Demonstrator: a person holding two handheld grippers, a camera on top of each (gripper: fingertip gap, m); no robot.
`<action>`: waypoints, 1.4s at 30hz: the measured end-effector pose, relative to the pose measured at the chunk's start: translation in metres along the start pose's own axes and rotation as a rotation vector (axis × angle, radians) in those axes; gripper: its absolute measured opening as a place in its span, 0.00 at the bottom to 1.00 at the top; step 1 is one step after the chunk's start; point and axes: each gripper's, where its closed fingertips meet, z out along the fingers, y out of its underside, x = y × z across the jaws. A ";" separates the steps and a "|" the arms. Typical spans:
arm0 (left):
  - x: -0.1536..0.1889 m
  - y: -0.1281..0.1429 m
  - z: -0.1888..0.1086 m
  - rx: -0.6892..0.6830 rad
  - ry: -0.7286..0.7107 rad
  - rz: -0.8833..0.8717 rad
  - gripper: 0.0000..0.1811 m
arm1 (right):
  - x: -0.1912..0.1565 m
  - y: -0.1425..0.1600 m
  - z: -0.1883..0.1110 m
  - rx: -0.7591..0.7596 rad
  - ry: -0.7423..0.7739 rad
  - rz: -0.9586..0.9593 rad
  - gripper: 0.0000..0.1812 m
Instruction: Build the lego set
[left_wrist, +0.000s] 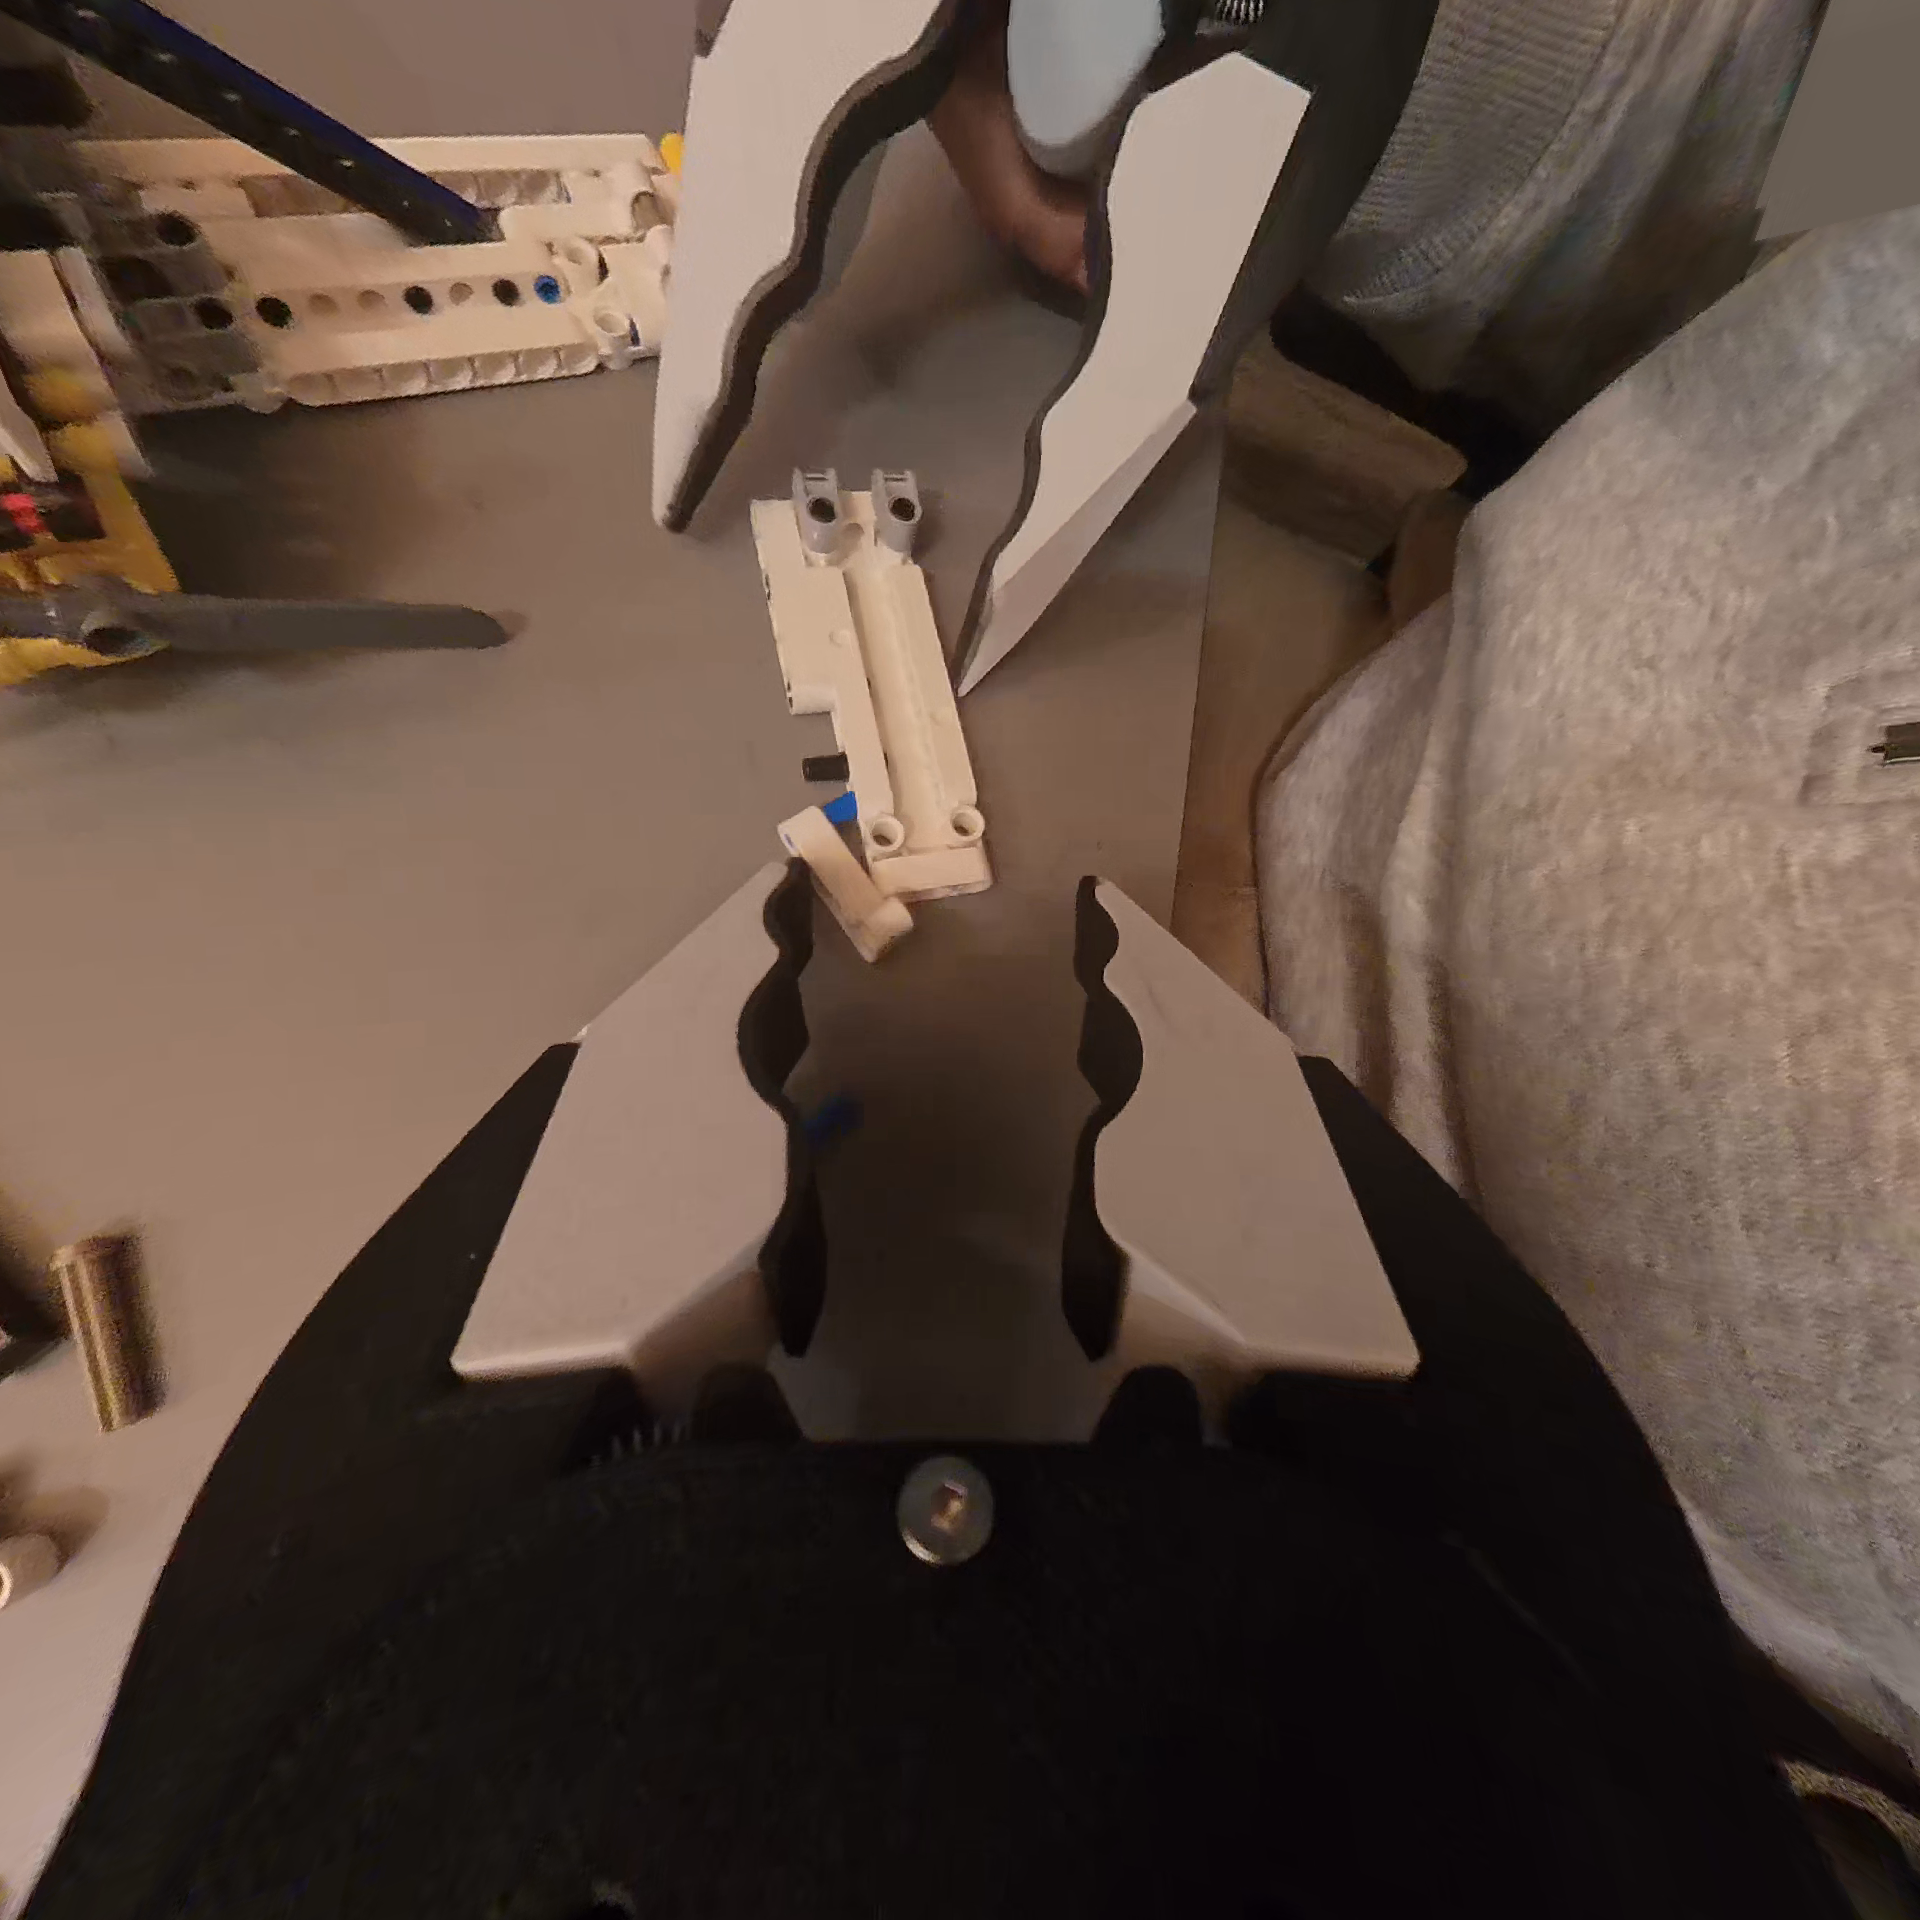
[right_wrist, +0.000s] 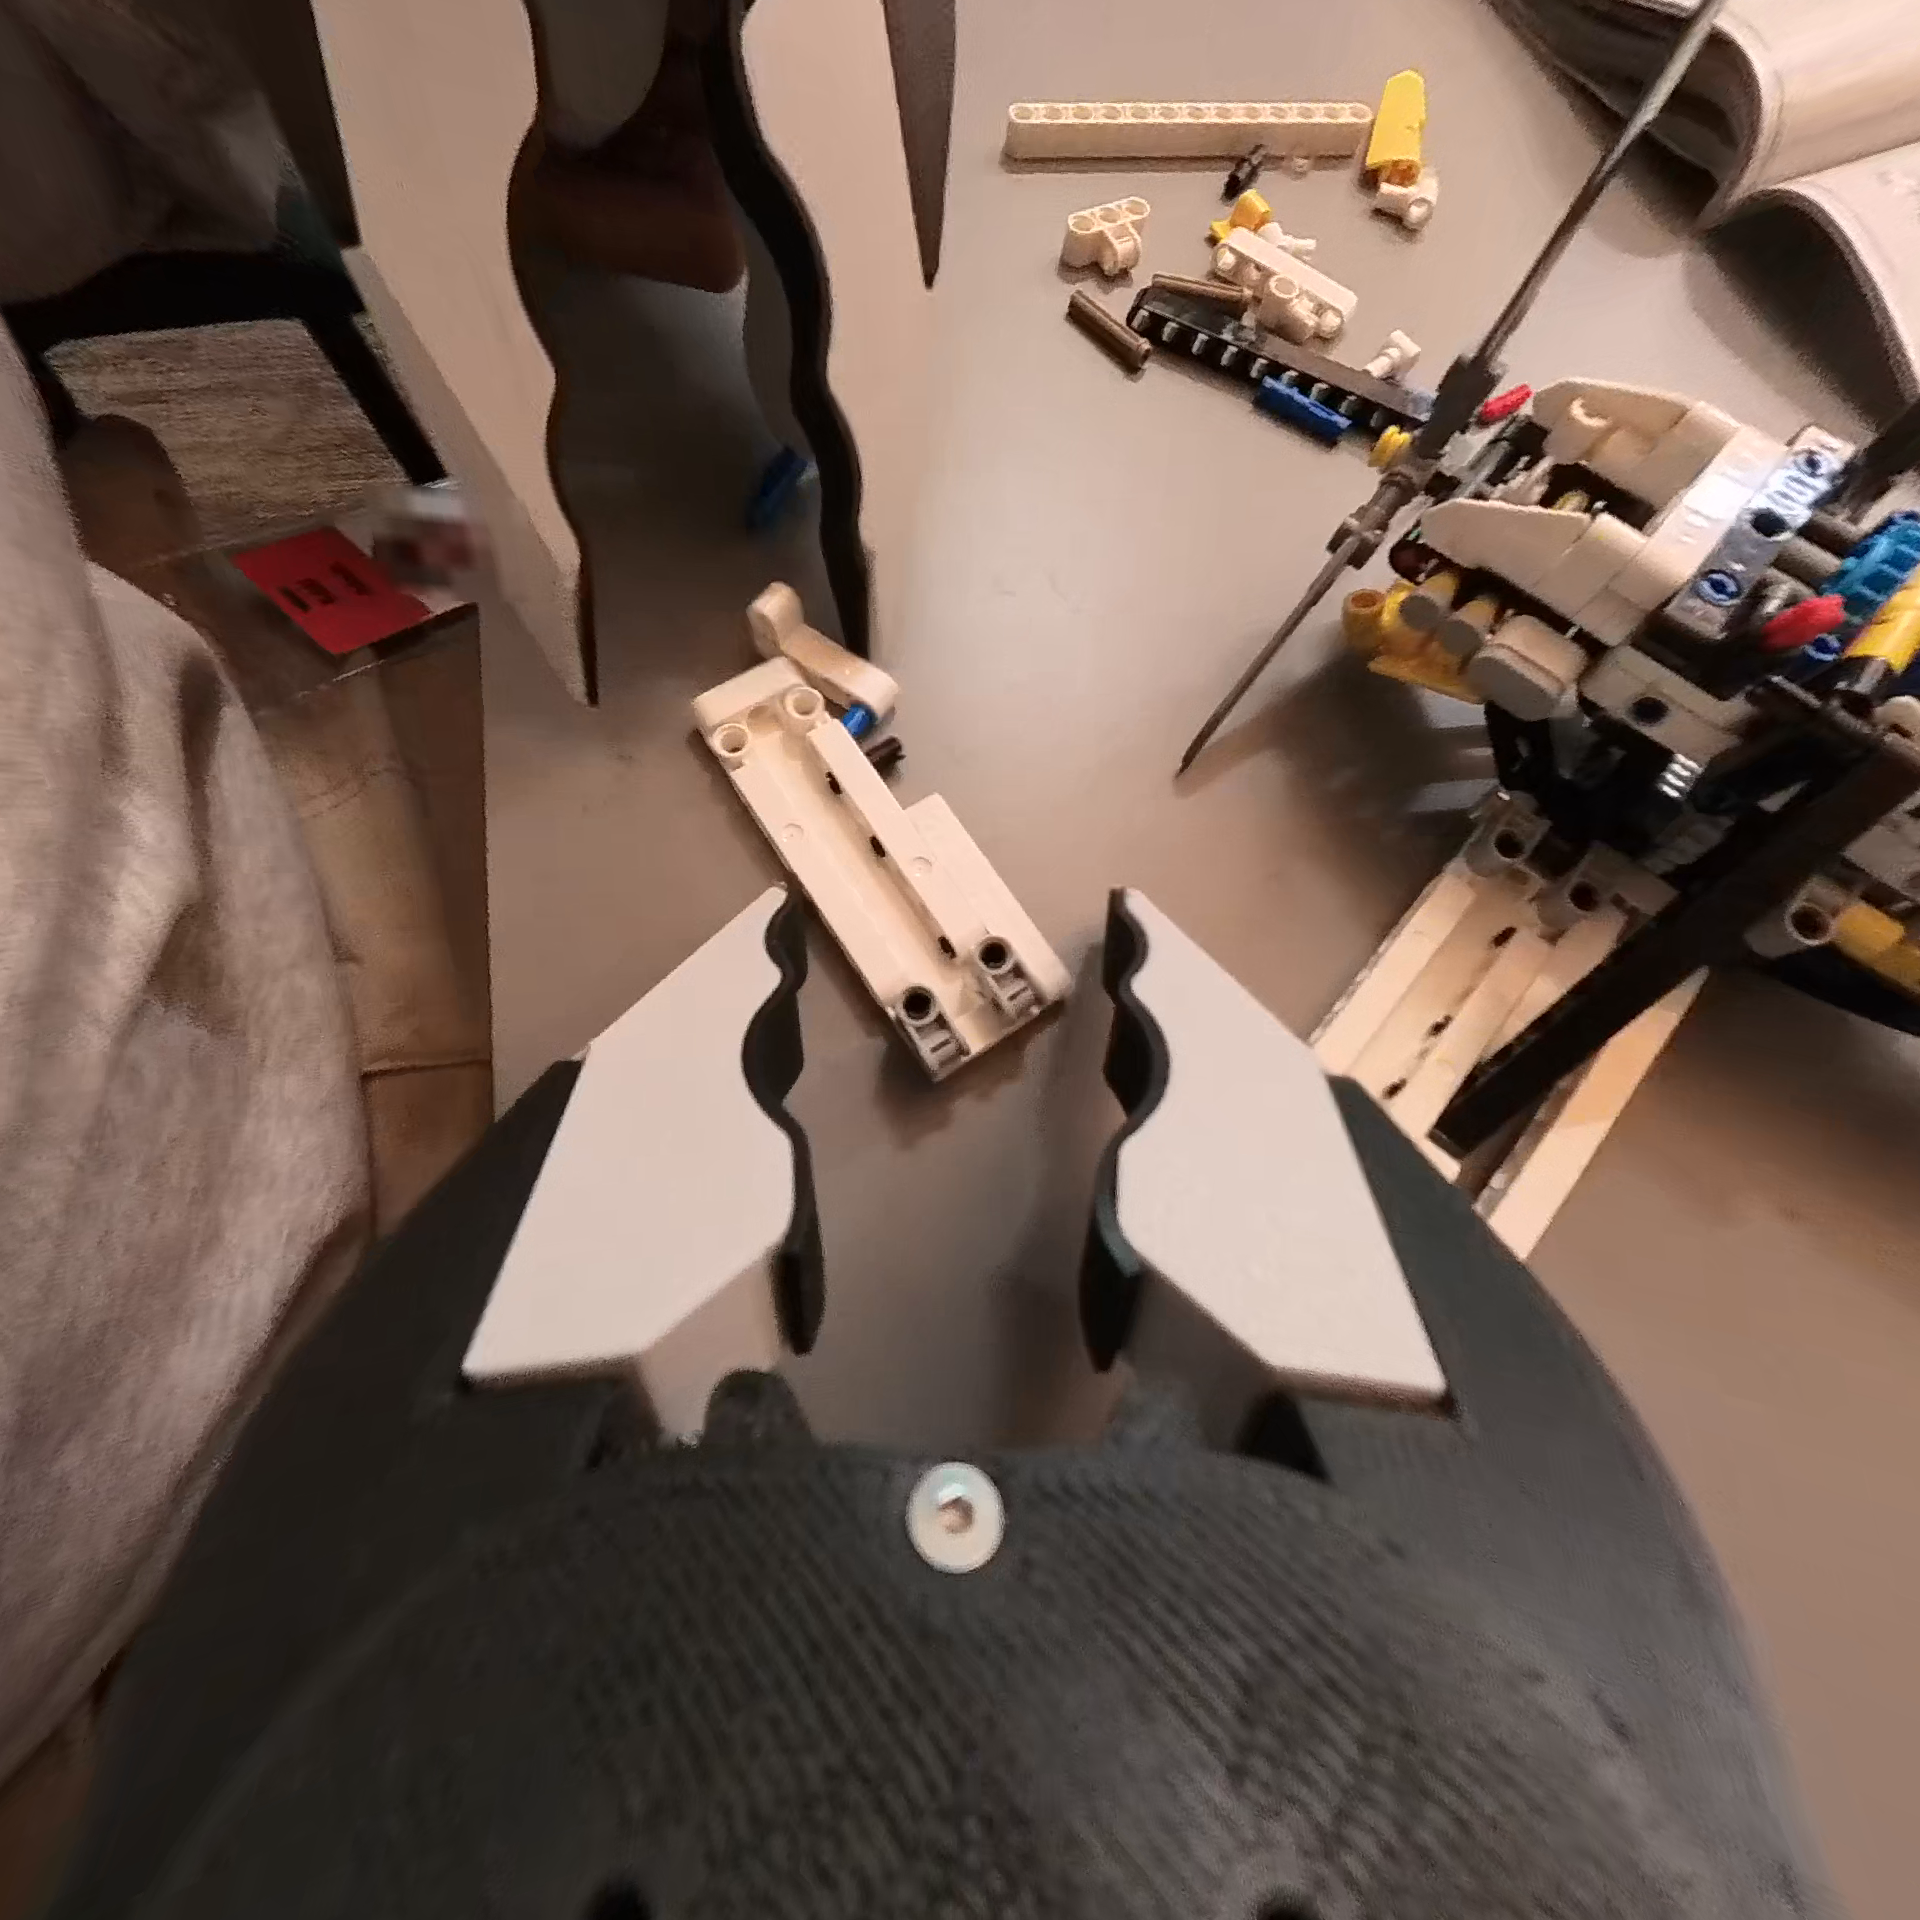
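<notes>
Grey desk (left_wrist: 312, 883) runs under both views. At its left in the left wrist view, a half-built model (left_wrist: 343, 301) is cut off by the frame. Mid-desk lies the white lego subassembly (left_wrist: 873, 686), flat between the left gripper (left_wrist: 935, 883) and right gripper (left_wrist: 821, 582); both sets of fingers gape wide, holding nothing. A blurred blue pin (left_wrist: 831, 1112) lies between the left fingers.

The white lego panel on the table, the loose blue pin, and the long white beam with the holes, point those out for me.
white lego panel (right_wrist: 883, 862): right wrist view, middle of its ribbed face.
loose blue pin (left_wrist: 831, 1114): left wrist view, its blurred body between the fingers.
long white beam (right_wrist: 1184, 130): right wrist view, mid-length along its holes.
</notes>
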 end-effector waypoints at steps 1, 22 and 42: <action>-0.001 0.000 0.001 0.000 -0.007 0.001 0.27 | -0.002 0.000 0.000 0.001 -0.020 -0.010 0.28; -0.014 -0.004 0.007 -0.018 -0.150 0.056 0.23 | -0.011 -0.003 0.004 0.007 -0.145 -0.088 0.20; -0.010 -0.004 0.010 -0.015 -0.214 0.033 0.25 | -0.015 -0.004 0.003 0.011 -0.154 -0.097 0.20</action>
